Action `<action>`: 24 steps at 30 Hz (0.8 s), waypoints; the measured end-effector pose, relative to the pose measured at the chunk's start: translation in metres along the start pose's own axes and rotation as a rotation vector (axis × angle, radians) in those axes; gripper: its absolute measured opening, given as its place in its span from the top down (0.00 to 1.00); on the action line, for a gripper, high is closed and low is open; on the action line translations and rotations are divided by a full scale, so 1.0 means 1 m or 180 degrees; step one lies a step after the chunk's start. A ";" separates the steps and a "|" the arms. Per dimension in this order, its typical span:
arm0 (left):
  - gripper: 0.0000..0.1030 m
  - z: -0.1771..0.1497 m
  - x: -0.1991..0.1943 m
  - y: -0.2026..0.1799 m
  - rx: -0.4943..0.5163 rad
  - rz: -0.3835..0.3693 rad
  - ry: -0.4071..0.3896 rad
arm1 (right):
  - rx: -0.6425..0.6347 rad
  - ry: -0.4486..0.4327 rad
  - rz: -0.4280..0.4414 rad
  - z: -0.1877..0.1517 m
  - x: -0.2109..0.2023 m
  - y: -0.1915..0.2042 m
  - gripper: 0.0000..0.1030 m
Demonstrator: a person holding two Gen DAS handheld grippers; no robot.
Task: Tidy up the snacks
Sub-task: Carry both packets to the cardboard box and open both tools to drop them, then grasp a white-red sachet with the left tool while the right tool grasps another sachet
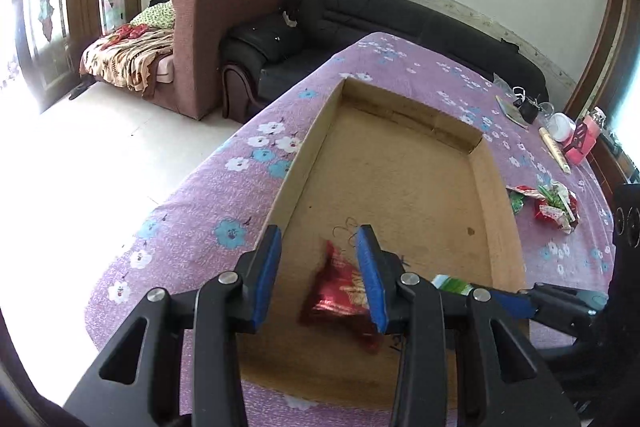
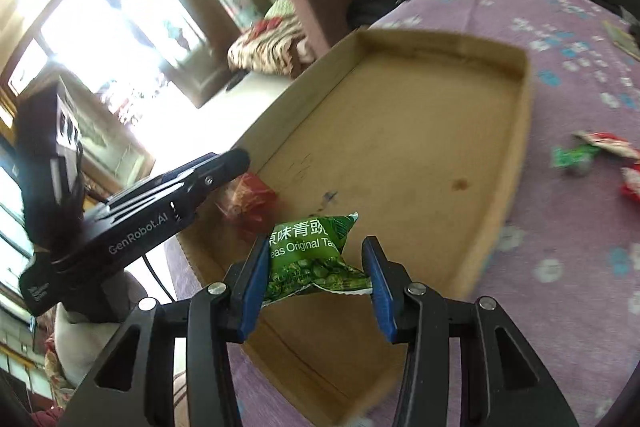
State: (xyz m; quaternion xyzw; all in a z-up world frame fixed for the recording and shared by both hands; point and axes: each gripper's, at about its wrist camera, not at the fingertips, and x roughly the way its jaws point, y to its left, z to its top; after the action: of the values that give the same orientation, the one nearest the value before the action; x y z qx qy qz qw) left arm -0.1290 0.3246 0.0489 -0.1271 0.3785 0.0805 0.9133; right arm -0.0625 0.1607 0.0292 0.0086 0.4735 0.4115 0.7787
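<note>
- The left gripper (image 1: 318, 277) hangs over the near end of a shallow cardboard tray (image 1: 498, 203), its jaws narrowed around a red snack packet (image 1: 340, 297). The packet is blurred, so whether both pads press it is hard to tell; it appears held.
- The right gripper (image 2: 316, 285) sits just beside the left, above the same end of the tray, jaws closed on a green pea packet (image 2: 316, 255).
- The tray lies on a purple flowered cloth (image 1: 192, 211) covering the tabletop.
- More red and green packets (image 1: 550, 205) lie loose on the cloth, right of the tray.
</note>
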 end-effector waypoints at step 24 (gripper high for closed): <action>0.31 0.012 -0.057 -0.080 0.0286 -0.0736 -0.0294 | 0.0467 -0.0929 -0.0679 -0.025 -0.155 -0.102 0.48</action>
State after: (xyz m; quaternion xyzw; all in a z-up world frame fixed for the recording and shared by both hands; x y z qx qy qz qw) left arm -0.1418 0.2490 0.1117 -0.1250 0.3220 -0.0366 0.9377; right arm -0.0494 -0.0162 0.0877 0.0747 0.3825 0.2854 0.8756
